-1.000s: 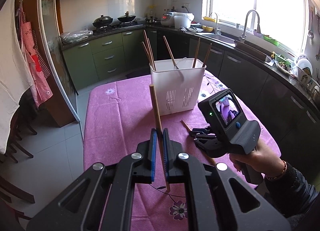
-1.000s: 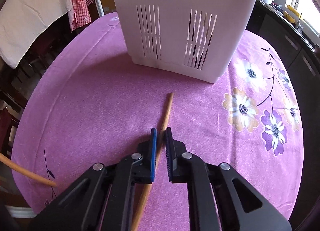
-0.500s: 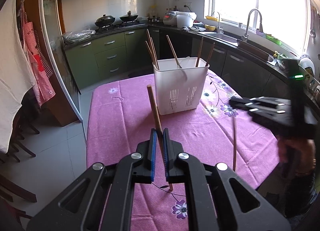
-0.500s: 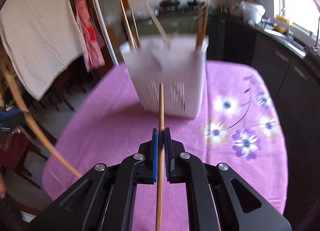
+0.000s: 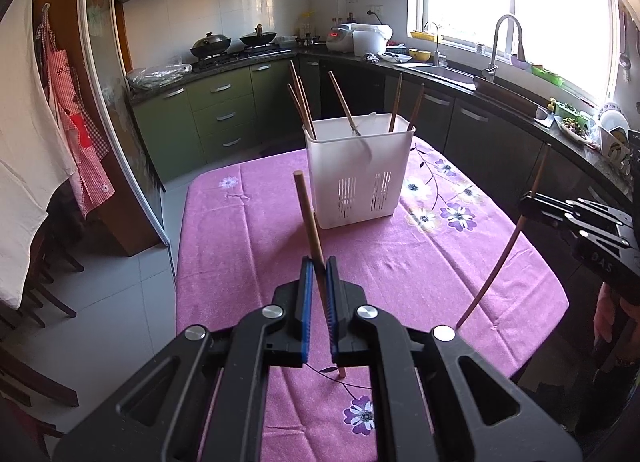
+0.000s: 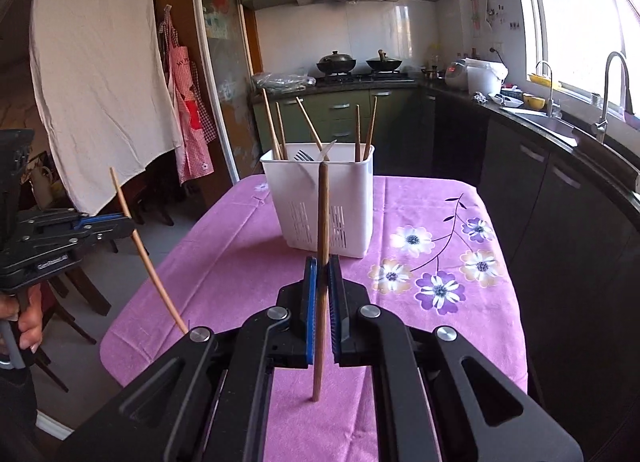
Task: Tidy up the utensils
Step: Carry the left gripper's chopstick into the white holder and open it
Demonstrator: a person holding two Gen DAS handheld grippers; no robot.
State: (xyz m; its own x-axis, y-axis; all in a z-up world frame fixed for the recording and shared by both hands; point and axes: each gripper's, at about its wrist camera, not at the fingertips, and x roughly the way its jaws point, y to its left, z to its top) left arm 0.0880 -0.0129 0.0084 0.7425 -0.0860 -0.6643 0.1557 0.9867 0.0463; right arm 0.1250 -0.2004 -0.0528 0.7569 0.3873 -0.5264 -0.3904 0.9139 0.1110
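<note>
Above purple floral tablecloth (image 6: pixel 248 262), right gripper (image 6: pixel 322 282) now lifted, pinching wooden chopstick (image 6: pixel 322 222) upright; left gripper (image 5: pixel 316 282) still clamps tilted wooden chopstick (image 5: pixel 308 218); white slotted plastic utensil holder (image 5: pixel 360 178) at 12 o'clock.

A wooden chopstick (image 5: pixel 311 228) stood nearly upright between my left jaws, tilted slightly left at its top. A second, darker chopstick (image 6: pixel 322 258) was pinched upright in my right jaws, held clear above the bench. Beyond both sat a white slotted utensil caddy (image 5: pixel 360 178) on the purple floral cloth, holding several chopsticks (image 6: pixel 272 126) that leaned at varied angles, with a fork (image 6: pixel 304 157) among them.
</note>
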